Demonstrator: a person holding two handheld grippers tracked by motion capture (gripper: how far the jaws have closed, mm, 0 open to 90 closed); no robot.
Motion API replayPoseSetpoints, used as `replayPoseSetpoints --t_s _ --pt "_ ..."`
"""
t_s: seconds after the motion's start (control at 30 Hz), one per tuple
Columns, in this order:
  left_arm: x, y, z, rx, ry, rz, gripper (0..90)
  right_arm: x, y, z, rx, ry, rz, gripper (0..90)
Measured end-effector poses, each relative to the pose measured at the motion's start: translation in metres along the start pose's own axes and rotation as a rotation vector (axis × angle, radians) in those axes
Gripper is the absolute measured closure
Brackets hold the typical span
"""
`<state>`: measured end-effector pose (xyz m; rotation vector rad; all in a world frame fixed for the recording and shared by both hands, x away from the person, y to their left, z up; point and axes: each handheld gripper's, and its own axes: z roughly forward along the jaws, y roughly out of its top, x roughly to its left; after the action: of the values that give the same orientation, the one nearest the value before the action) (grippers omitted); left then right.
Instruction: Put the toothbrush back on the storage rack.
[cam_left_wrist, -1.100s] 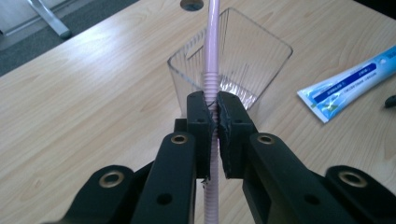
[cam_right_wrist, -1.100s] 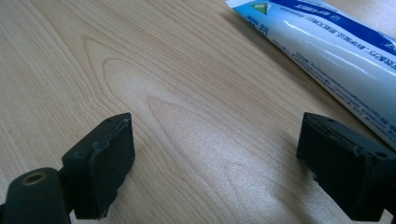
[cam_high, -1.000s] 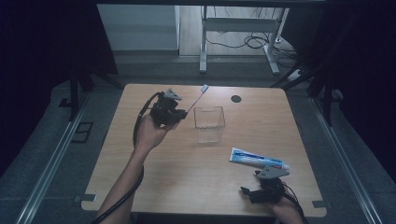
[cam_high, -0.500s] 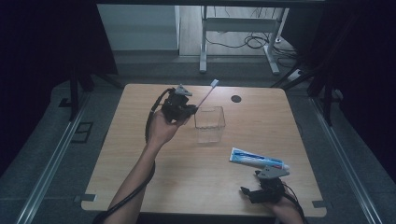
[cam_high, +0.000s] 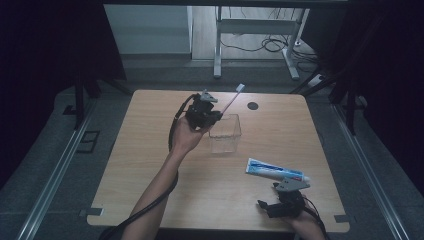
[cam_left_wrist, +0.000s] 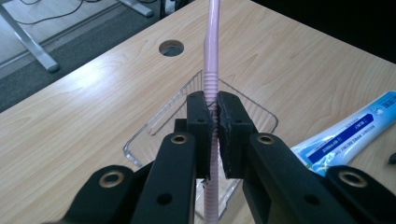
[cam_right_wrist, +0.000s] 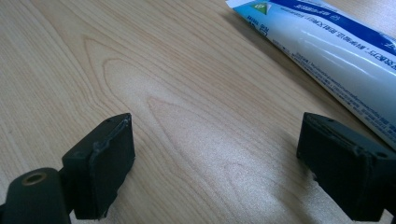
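Seen from above: a wooden tabletop (cam_high: 150, 185) with two hand-held tools at work. Left tool (cam_high: 216, 116) raised over the near-left corner of a clear plastic box (cam_high: 226, 134) at the middle of the tabletop, clamped tight on the ribbed part of a pale pink toothbrush (cam_high: 231, 100). Brush head pointing up and away toward the far edge, above a round cable hole (cam_high: 252, 105). In the left gripper view, both black pads (cam_left_wrist: 198, 122) pressed against the handle (cam_left_wrist: 211, 88), with the rest of the handle hanging down below them over the open box (cam_left_wrist: 154, 128).

Right tool (cam_high: 285, 199) resting low at the near-right edge, held wide apart with nothing between. In the right gripper view, bare wood between the two pads (cam_right_wrist: 108, 158), and a blue and white toothpaste tube (cam_right_wrist: 327, 51) lying just beyond, not touched. From above, the tube (cam_high: 274, 170) flat on the tabletop, to the right of the box and nearer than it.

Likely handling: toothbrush very light, thin and fairly stiff, smooth enough to swivel or slip in a narrow pinch, so the ribbed section looks like the best place to hold. Box probably light and easy to nudge or tip if the handle catches a wall. Tube soft and squeezable; better taken across the firmer middle than near the cap.
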<state>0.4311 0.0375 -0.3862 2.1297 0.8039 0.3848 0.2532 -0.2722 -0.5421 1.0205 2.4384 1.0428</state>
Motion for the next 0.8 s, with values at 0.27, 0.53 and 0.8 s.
replayPoseSetpoints --t_s 0.27,0.53,0.8 --pt "-0.004 0.001 0.016 -0.001 0.003 0.007 84.4 0.000 0.000 0.000 0.000 0.002 -0.003 10.9" --pt "-0.006 -0.004 0.032 0.014 0.012 0.010 84.3 0.000 0.000 0.000 0.000 0.004 -0.004 10.9" --pt "-0.008 -0.012 0.043 0.032 0.019 0.014 84.2 0.000 0.000 0.000 0.000 0.004 -0.004 10.9"
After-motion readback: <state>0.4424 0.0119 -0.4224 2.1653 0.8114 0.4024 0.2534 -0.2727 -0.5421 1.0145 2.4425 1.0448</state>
